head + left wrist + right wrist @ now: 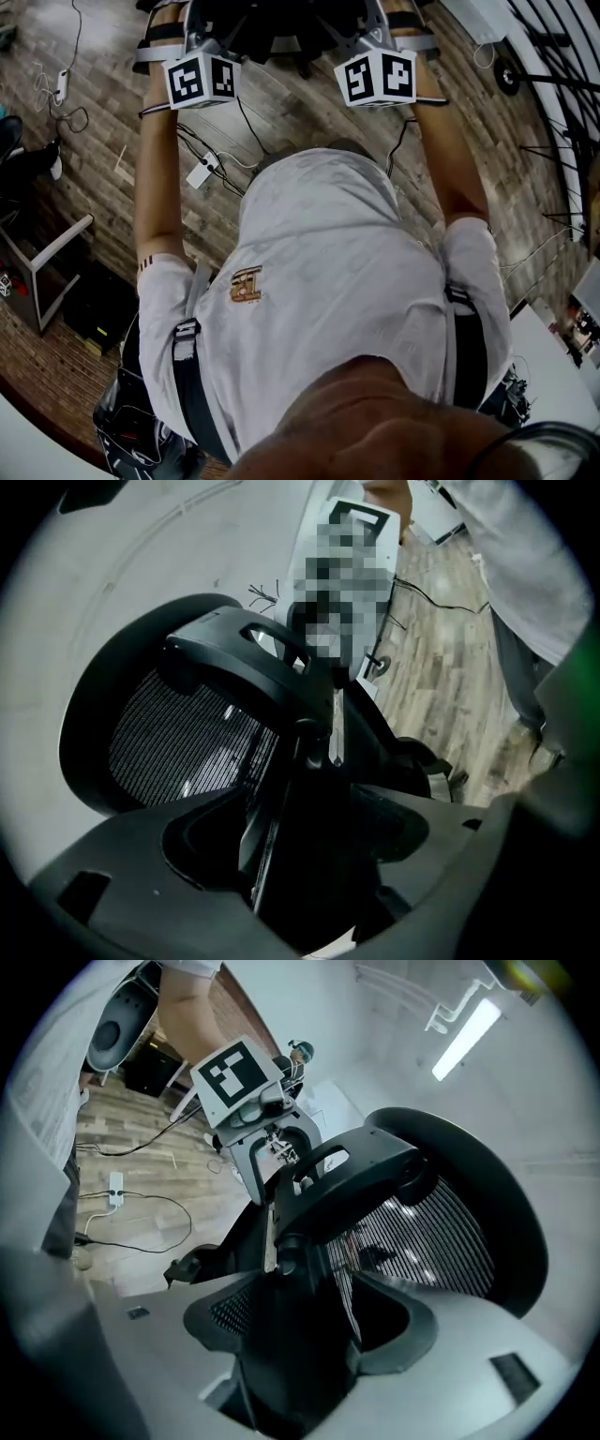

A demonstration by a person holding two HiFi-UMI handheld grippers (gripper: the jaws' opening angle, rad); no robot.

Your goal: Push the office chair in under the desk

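Reaching at office chair (187,733) from behind with left gripper (309,874) and right gripper (291,1363), 1 per side. Keeping both pairs of fingers (122,892) spread wide, clamped on nothing. Straddling the dark back frame (244,658), which stands between the fingers in each gripper view, mesh back just beyond. No visible pressing on it. Probably set up this way for an even 2-handed shove with no twisting of the chair. Judged as the start of the push, chair not yet in. Can't pick out the desk ahead of the fingers in any view. Plenty of bare wooden floor (94,141) to either side of the fingers. Worth watching the power strip (202,173) lying below and behind the fingers: possible snag for casters or feet.
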